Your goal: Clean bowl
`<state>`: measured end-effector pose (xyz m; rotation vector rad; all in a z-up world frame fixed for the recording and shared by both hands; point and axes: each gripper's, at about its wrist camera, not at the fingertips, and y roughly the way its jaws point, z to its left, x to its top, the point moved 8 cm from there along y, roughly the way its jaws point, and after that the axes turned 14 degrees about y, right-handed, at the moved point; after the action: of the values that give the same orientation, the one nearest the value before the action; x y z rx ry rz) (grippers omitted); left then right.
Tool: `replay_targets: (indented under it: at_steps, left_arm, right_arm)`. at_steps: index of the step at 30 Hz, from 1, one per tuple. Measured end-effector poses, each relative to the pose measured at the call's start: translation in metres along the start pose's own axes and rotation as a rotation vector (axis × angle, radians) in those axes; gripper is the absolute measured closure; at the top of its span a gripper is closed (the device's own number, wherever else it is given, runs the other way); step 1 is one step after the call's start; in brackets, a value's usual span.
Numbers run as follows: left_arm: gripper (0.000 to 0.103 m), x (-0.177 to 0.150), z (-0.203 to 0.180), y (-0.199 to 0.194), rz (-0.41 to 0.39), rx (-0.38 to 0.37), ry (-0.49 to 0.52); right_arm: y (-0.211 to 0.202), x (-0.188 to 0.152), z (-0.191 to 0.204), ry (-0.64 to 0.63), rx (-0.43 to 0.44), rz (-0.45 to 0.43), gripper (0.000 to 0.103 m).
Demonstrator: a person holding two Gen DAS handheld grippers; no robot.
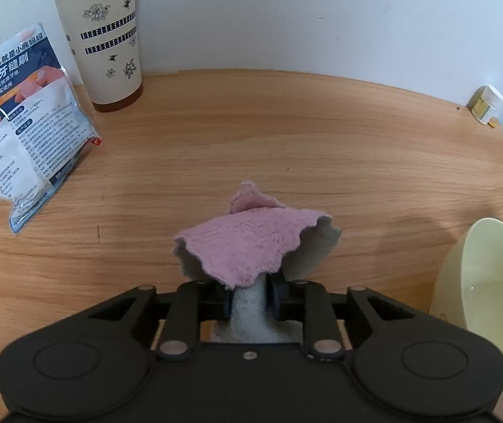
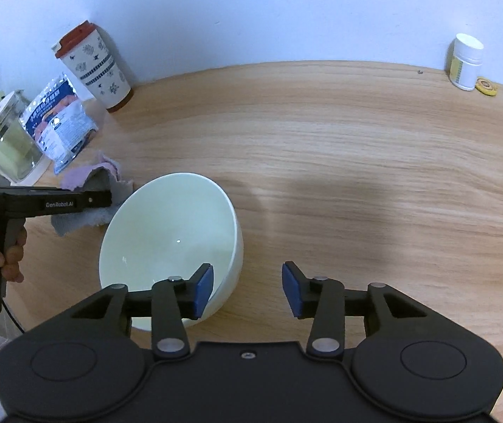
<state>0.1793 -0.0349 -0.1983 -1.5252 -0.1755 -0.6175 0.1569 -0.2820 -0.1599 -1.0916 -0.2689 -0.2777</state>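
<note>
Bowl: we see the pale yellow-white bowl tilted on the wooden table, one right finger inside its rim.
Room: a white wall backs the table.
Right gripper: its jaws stand apart, straddling the bowl's rim.
Left gripper: we see it clamped on the pink cloth, just beside the bowl.
Clutter: floral tumbler, printed pouch, pill bottle.

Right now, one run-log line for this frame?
left gripper: shut on cloth | right gripper: open, at bowl rim | wiping: not started
</note>
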Motion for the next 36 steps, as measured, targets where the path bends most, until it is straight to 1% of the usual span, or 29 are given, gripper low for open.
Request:
replay_targets:
  at_steps: [1, 2, 4, 6, 8, 10, 12, 13, 17, 19, 21, 22, 23, 26, 29, 31, 36]
  left_arm:
    - [0.053, -0.001, -0.001, 0.001, 0.006, -0.004, -0.001]
    - [0.046, -0.002, -0.002, 0.001, 0.013, -0.009, -0.001]
    - [0.037, -0.004, -0.004, 0.002, 0.03, -0.016, 0.006]
    - [0.031, -0.004, -0.007, 0.002, 0.034, -0.007, 0.023]
    - [0.019, -0.005, -0.009, 0.002, 0.039, 0.006, 0.039]
    - [0.016, -0.006, -0.013, -0.002, 0.038, 0.013, 0.044]
    - [0.009, -0.007, -0.014, -0.004, 0.036, 0.023, 0.045]
    - [0.004, -0.007, -0.015, -0.006, 0.036, 0.033, 0.046]
    - [0.001, -0.005, -0.018, -0.018, 0.019, 0.052, 0.049]
    - [0.001, -0.005, -0.019, -0.026, 0.015, 0.057, 0.045]
    - [0.001, -0.006, -0.02, -0.034, 0.015, 0.057, 0.044]
    - [0.001, -0.007, -0.02, -0.038, 0.017, 0.056, 0.045]
    - [0.001, -0.007, -0.019, -0.04, 0.019, 0.055, 0.047]
    - [0.0, -0.009, -0.017, -0.052, 0.026, 0.078, 0.054]
    - [0.0, -0.012, -0.015, -0.062, 0.031, 0.076, 0.05]
    - [0.0, -0.014, -0.015, -0.074, 0.018, 0.046, 0.038]
    - [0.0, -0.019, -0.017, -0.105, -0.007, -0.033, 0.009]
  right_arm:
    - [0.0, 0.0, 0.0, 0.001, -0.002, -0.007, 0.049]
    - [-0.001, 0.0, -0.001, 0.001, -0.004, -0.012, 0.046]
    - [-0.002, 0.0, -0.001, 0.002, -0.013, -0.021, 0.042]
    - [-0.001, 0.001, -0.003, 0.01, -0.025, -0.023, 0.039]
    - [0.0, 0.001, -0.005, 0.016, -0.034, -0.025, 0.038]
    - [0.0, 0.0, -0.007, 0.013, -0.043, -0.031, 0.034]
    - [0.0, -0.002, -0.006, -0.001, -0.049, -0.03, 0.03]
    - [0.0, -0.003, -0.005, -0.009, -0.05, -0.028, 0.029]
    - [-0.006, -0.006, -0.002, -0.015, -0.035, -0.038, 0.027]
    - [-0.013, -0.008, 0.0, -0.033, -0.031, -0.051, 0.021]
    - [-0.019, -0.01, 0.002, -0.057, -0.035, -0.071, 0.008]
    - [-0.021, -0.01, 0.003, -0.064, -0.037, -0.079, 0.005]
    - [-0.024, -0.011, 0.004, -0.071, -0.039, -0.086, 0.0]
    - [-0.029, -0.015, 0.003, -0.054, -0.046, -0.091, 0.0]
    - [-0.031, -0.021, -0.002, -0.026, -0.069, -0.086, 0.0]
    - [-0.031, -0.03, -0.006, -0.012, -0.104, -0.065, 0.0]
    - [-0.048, -0.047, 0.002, 0.019, -0.154, -0.111, 0.0]
